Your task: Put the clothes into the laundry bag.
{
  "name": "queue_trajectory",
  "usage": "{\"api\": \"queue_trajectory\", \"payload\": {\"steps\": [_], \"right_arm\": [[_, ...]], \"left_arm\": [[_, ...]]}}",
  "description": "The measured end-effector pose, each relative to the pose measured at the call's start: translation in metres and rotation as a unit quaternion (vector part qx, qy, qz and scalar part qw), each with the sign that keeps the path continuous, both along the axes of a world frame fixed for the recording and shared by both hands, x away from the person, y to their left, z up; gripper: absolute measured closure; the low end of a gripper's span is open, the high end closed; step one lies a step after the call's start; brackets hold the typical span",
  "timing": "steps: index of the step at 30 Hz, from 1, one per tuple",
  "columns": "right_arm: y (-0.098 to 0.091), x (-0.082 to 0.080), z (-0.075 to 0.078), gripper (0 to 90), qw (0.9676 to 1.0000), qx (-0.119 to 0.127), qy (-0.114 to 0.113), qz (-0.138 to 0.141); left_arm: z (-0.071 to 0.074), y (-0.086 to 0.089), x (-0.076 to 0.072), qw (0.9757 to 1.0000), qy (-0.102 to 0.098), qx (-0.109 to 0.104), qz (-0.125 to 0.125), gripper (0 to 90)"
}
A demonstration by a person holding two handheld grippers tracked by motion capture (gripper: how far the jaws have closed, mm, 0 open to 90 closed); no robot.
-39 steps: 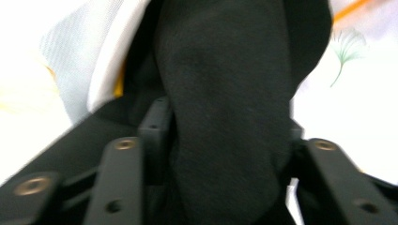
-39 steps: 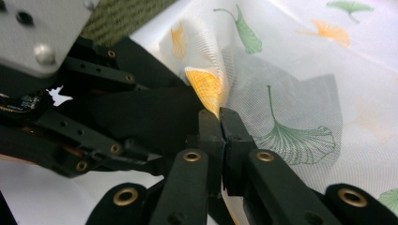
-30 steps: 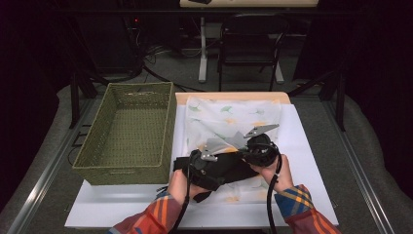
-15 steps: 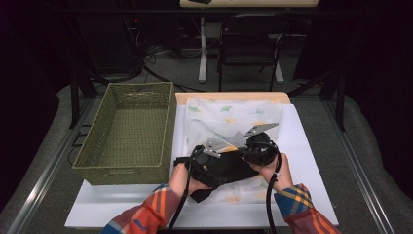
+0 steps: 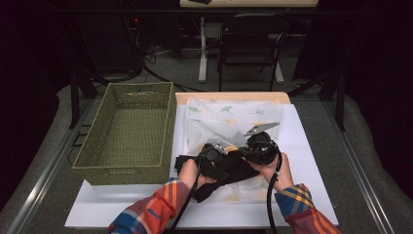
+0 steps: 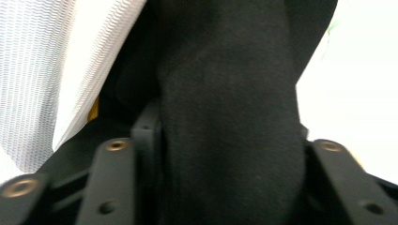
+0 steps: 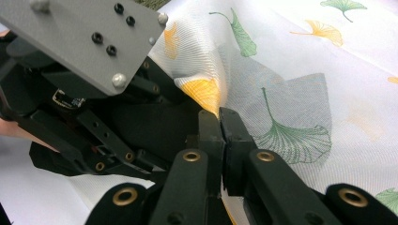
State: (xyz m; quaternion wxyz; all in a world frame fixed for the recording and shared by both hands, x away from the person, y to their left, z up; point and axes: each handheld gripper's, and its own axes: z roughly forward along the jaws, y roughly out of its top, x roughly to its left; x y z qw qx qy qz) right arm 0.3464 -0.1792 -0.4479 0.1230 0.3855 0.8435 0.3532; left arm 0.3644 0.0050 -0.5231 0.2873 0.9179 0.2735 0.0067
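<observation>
While the woven basket (image 5: 127, 131) sits at the left of the table, the left gripper (image 5: 214, 155) has just been closing, black cloth (image 6: 225, 117) between its jaws; to the right, the right gripper (image 7: 220, 123) pinches the leaf-print cloth (image 7: 300, 61).

In my left gripper view the black cloth (image 6: 225, 117) crowds so close that it blurs and runs off the frame at twelve and six o'clock, hiding my jaw tips. From the high view my hands and both grippers cover the cloth's middle, and I cannot tell where the patterned sheet (image 5: 229, 114) ends beneath them.
</observation>
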Motion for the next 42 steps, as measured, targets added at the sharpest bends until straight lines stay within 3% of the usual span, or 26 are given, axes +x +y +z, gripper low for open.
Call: {"api": "queue_trajectory", "payload": {"steps": [2,5,7,10,13,16,18,21,26,30,36,38,40,42], "right_arm": [[0.000,0.000,0.001,89.4,1.0000,0.003,-0.001,0.001],[0.003,-0.002,0.005,89.4,0.9999,0.008,-0.008,0.000],[0.005,-0.004,0.010,89.5,0.9998,0.013,-0.015,0.000],[0.007,-0.008,0.017,89.5,0.9993,0.021,-0.032,0.002],[0.007,-0.009,0.017,89.5,0.9993,0.023,-0.029,0.003],[0.005,-0.006,0.006,89.4,0.9998,0.015,-0.013,-0.001],[0.003,-0.004,0.001,89.4,0.9999,0.010,-0.005,-0.002],[0.001,-0.003,0.002,89.3,0.9999,0.011,-0.008,-0.002],[0.000,-0.004,0.004,89.2,0.9999,0.012,-0.009,-0.002],[0.001,-0.004,0.005,89.2,0.9999,0.012,-0.012,-0.002],[0.003,-0.004,0.005,89.1,0.9999,0.010,-0.007,0.000],[0.003,-0.004,0.004,89.1,0.9999,0.010,-0.007,-0.001],[0.004,-0.003,0.004,89.1,0.9999,0.008,-0.006,0.000],[0.004,-0.003,0.003,89.1,0.9999,0.008,-0.006,0.001]], "left_arm": [[0.001,0.000,-0.002,1.0000,-0.006,0.001,0.005,57.0],[0.008,0.003,-0.006,0.9991,-0.013,-0.007,0.041,59.7],[0.016,0.003,-0.009,0.9972,-0.018,-0.013,0.071,60.1],[0.030,0.000,-0.014,0.9907,-0.037,-0.044,0.123,60.6],[0.028,-0.009,-0.014,0.9883,-0.052,-0.041,0.138,60.2],[0.011,-0.013,-0.011,0.9913,-0.035,-0.026,0.124,52.8],[0.006,-0.012,-0.012,0.9930,-0.037,-0.016,0.111,44.2],[0.010,-0.004,-0.011,0.9952,-0.030,-0.018,0.091,35.1],[0.023,0.014,-0.017,0.9961,-0.039,-0.033,0.072,22.4],[0.030,0.027,-0.026,0.9972,-0.044,-0.027,0.054,15.5],[0.011,0.035,-0.031,0.9993,-0.012,-0.014,0.032,15.4],[0.004,0.034,-0.031,0.9995,-0.003,-0.017,0.026,16.3],[-0.001,0.032,-0.029,0.9992,0.005,-0.036,0.014,18.3],[-0.005,0.028,-0.028,0.9990,0.002,-0.040,0.019,23.7]]}}
